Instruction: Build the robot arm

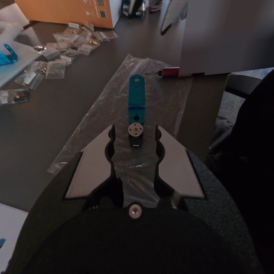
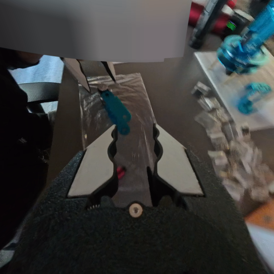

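Observation:
A black servo (image 1: 134,140) with a round silver horn (image 1: 135,129) stands on a clear plastic sheet (image 1: 112,103), with a blue metal bracket (image 1: 136,94) just beyond it. My left gripper (image 1: 135,127) is open and empty, its fingertips on either side of the servo and apart from it. In the right wrist view the bracket (image 2: 116,110) lies on the sheet (image 2: 137,92) ahead of my right gripper (image 2: 134,126), which is open and empty above the sheet. The left gripper's fingers (image 2: 85,80) show beyond the bracket. A red tool (image 2: 120,172) lies under my right gripper.
Several small clear bags of parts (image 1: 65,49) lie at the left beside an orange box (image 1: 66,11) and blue brackets (image 1: 7,54). A red tool (image 1: 170,71) lies at the sheet's far edge. Blue assemblies (image 2: 252,41) stand on a white sheet at the right. A chair (image 2: 38,90) is at the left. The grippers' ends are close to 15 cm from one another. It is some 6 cm from my left tips to the bracket (image 2: 116,110).

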`<state>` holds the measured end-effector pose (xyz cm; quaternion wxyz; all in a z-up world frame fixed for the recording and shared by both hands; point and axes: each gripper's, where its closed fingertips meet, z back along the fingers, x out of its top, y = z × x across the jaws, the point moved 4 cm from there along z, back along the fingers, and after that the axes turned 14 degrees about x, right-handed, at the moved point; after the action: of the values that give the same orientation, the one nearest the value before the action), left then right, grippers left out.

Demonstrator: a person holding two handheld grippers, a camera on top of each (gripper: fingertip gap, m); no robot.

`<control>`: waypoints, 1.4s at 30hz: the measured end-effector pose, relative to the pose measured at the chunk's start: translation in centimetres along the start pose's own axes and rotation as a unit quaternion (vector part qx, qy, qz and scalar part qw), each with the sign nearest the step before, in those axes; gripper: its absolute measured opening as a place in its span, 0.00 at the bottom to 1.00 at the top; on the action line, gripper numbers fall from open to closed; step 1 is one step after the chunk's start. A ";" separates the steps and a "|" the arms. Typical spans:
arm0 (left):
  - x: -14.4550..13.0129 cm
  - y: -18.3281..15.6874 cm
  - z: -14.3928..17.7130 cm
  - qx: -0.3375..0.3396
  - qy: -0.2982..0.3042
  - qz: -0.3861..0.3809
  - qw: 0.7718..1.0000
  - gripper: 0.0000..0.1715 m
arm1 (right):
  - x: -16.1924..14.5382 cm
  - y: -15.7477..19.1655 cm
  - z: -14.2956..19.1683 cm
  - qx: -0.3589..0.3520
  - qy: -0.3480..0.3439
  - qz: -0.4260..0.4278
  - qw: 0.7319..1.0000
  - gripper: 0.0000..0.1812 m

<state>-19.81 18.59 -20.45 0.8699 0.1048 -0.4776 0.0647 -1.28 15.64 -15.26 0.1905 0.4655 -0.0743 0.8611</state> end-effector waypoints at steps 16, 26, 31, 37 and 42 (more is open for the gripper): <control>7.8 -8.0 -1.4 -0.016 -0.063 -0.131 0.989 0.16 | -8.5 10.4 3.1 -0.317 0.028 -0.137 0.938 0.19; 8.0 -13.6 -11.8 -0.157 0.111 -0.505 0.841 0.24 | -10.5 16.0 7.7 -0.207 -0.186 -0.183 0.943 0.24; 7.5 -12.7 -14.5 -0.216 0.185 -0.517 0.808 0.22 | -12.6 17.3 7.8 -0.165 -0.224 -0.192 0.941 0.21; 6.7 -12.4 -15.0 -0.241 0.196 -0.540 0.782 0.14 | -13.5 17.2 6.4 -0.204 -0.200 -0.153 0.946 0.20; 6.6 -11.9 -14.7 -0.241 0.207 -0.567 0.760 0.11 | -14.4 15.6 4.2 -0.274 -0.108 -0.156 0.943 0.27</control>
<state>-1.69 10.69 -23.96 0.8219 0.1271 -0.1393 -0.5376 2.89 -3.69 -24.07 0.4331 0.4916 -0.2540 0.7115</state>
